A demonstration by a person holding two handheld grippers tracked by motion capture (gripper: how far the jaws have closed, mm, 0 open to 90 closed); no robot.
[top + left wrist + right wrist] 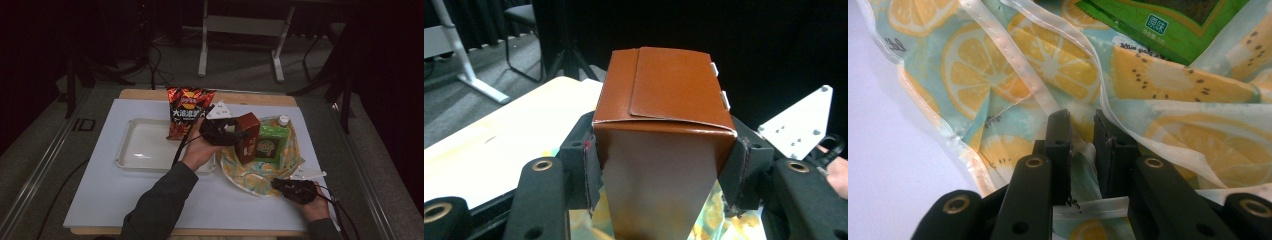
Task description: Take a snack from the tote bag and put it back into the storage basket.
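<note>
Clamping the brown carton (663,150) upright between its pads, the left gripper (218,131) holds it over the fruit-print bag (250,172); a green carton (270,141) crowds just beside it. The right gripper (1083,145) pinches the bag's near edge; a chip packet (187,112) stands behind the clear tray (142,145).

Dark grey-green sleeve (160,200), black tongs (220,131) with brass-ringed holes, white three-cornered screw-dotted plates, trailing black cables

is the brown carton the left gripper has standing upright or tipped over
Upright. The brown carton stands tall in the fruit-print bag beside the green carton, the left gripper clamping its sides just below the folded top.
</note>
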